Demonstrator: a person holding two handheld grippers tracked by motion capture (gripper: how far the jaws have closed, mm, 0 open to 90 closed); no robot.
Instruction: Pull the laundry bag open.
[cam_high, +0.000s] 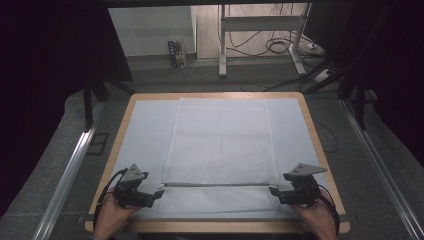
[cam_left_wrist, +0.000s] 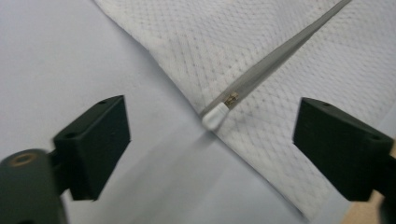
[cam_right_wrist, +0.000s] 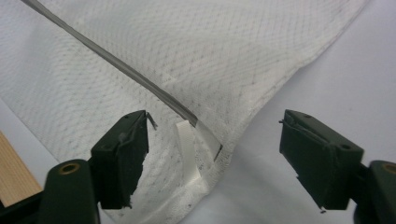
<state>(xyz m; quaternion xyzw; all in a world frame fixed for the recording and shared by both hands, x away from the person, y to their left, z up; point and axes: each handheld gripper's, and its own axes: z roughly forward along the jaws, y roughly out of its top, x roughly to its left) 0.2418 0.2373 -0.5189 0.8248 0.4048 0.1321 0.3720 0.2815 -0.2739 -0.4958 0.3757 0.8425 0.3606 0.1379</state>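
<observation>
White mesh cloth (cam_high: 220, 145), one, folded, flat on pale table cover (cam_high: 142, 130), folded edge near front. Left gripper (cam_high: 159, 192) at front-left corner, jaws spread wide, gripping nothing, white zipper end (cam_left_wrist: 215, 117) between. Right gripper (cam_high: 272, 191) at front-right corner, likewise wide, empty, white ribbon loop (cam_right_wrist: 187, 140) between. Two grippers.

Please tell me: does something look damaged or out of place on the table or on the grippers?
Yes. In the right gripper view, the pad on one jaw of the right gripper looks torn and ragged. The white mesh cloth lies flat, folded neatly, its folded edge stopping short of the near edge. Nothing is spilled.
</observation>
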